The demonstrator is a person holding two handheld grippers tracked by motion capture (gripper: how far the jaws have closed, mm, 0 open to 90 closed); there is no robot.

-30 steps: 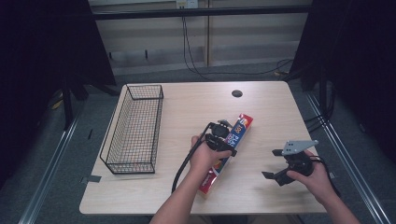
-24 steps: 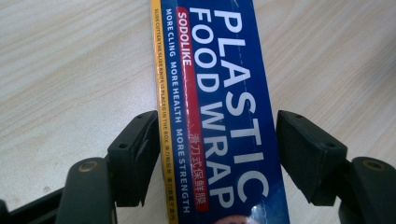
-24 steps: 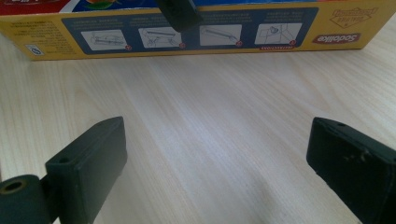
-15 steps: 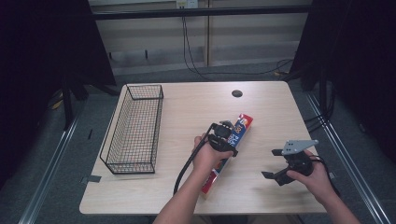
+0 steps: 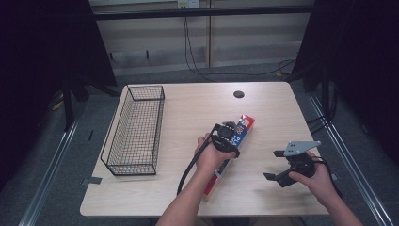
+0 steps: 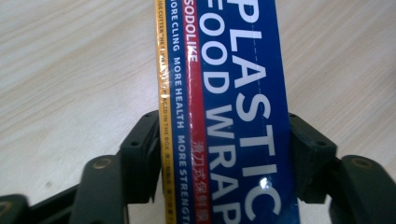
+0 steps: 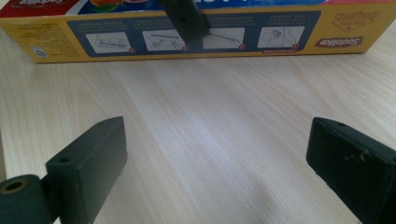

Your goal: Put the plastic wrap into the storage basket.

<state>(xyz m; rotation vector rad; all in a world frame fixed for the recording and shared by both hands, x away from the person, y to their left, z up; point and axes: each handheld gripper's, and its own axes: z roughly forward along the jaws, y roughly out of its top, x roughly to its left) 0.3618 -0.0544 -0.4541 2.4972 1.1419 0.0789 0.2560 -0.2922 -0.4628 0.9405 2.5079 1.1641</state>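
Fingers of the left gripper have just closed onto the plastic wrap box, lying on the tabletop. Right gripper gapes wide, holding nothing.

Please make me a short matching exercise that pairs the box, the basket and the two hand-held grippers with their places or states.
Things:
1. wrap box
2. wire basket
3. left hand-held gripper
4. right hand-held gripper

States:
A. jaws wide apart over bare table
B. stands at the table's left side, nothing in it
C. lies flat mid-table, lengthwise between two jaws
D. jaws have just been closing, pads now on the box's long sides

Pairs: 1-C, 2-B, 3-D, 4-A
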